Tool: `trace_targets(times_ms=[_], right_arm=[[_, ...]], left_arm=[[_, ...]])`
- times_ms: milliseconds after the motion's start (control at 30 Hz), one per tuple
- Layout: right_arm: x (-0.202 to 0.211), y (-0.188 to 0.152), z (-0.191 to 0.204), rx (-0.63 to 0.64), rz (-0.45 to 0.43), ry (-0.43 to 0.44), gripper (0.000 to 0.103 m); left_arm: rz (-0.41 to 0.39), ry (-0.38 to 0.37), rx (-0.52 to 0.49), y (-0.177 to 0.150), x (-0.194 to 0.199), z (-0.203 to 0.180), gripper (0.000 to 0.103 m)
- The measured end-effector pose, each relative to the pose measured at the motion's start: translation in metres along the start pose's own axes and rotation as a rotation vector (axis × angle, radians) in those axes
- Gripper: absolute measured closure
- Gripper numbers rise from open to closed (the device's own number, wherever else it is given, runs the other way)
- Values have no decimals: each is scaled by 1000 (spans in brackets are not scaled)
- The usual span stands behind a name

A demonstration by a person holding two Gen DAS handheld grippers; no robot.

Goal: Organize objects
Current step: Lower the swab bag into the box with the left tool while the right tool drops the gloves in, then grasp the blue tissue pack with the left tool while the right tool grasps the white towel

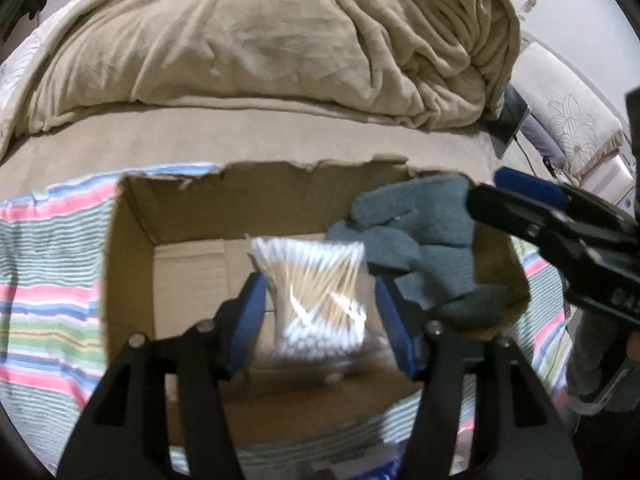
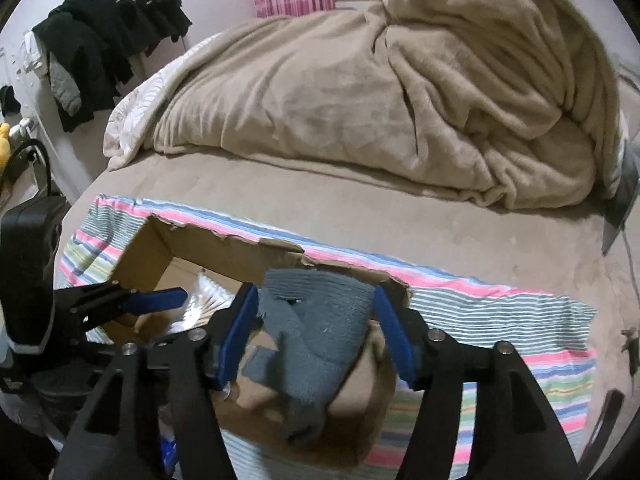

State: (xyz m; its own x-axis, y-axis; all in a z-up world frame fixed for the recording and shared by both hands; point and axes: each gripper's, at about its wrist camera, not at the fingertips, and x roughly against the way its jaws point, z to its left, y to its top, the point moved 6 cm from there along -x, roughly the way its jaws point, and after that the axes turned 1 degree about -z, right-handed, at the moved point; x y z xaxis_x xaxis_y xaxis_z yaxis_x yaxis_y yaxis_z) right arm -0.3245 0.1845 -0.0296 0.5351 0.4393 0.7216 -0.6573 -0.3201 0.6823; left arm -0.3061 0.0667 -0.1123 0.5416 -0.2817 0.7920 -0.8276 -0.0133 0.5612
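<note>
Both grippers hang over the open cardboard box (image 1: 132, 216), which serves as the landmark on the bed. Left gripper (image 1: 320, 316) points down into the box with its blue pads spread apart; the clear packet of cotton swabs (image 1: 316, 296) sits between them, blurred, and a gap shows on each side, so the pads seem to press on nothing. That packet is a see-through bag of pale wooden sticks with white tips at both ends, lying over the box floor near its middle. Right gripper (image 2: 316, 328) is above the box's right side, its jaws also parted, with the grey knitted glove (image 2: 320, 340) between the pads; the glove's edges lie close to both pads, yet whether they pinch it I cannot tell for sure, and it looks loose. This glove is a soft, dull blue-grey knit, its fingers drooping down toward the inside of the box. Under the box lies a striped cloth (image 2: 500, 320) in pink, green, blue and white bands, and beyond the box's torn far rim a beige blanket (image 1: 280, 40) is heaped up on the bed.
</note>
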Motion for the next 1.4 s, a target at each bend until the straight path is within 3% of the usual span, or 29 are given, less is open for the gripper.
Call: trace_targets(times_ms=[33, 100, 200, 433, 700, 1067, 1400], right_arm=[[6, 0, 1, 1, -6, -4, 36], [20, 0, 2, 2, -17, -19, 35], [46, -4, 4, -7, -35, -42, 29], [94, -14, 17, -18, -66, -57, 28], [125, -30, 40, -10, -87, -42, 28], [134, -62, 47, -40, -55, -24, 28], [121, -108, 44, -61, 30, -23, 28]], left_arm=[[-10, -2, 5, 0, 6, 0, 31], [-38, -11, 10, -2, 21, -3, 23], [-63, -8, 1, -5, 42, -7, 22], [-146, -10, -11, -14, 100, -17, 19], [-166, -4, -28, -36, 138, -22, 19], [-121, 15, -19, -73, 141, -16, 19], [-44, 10, -25, -103, 121, -21, 19]])
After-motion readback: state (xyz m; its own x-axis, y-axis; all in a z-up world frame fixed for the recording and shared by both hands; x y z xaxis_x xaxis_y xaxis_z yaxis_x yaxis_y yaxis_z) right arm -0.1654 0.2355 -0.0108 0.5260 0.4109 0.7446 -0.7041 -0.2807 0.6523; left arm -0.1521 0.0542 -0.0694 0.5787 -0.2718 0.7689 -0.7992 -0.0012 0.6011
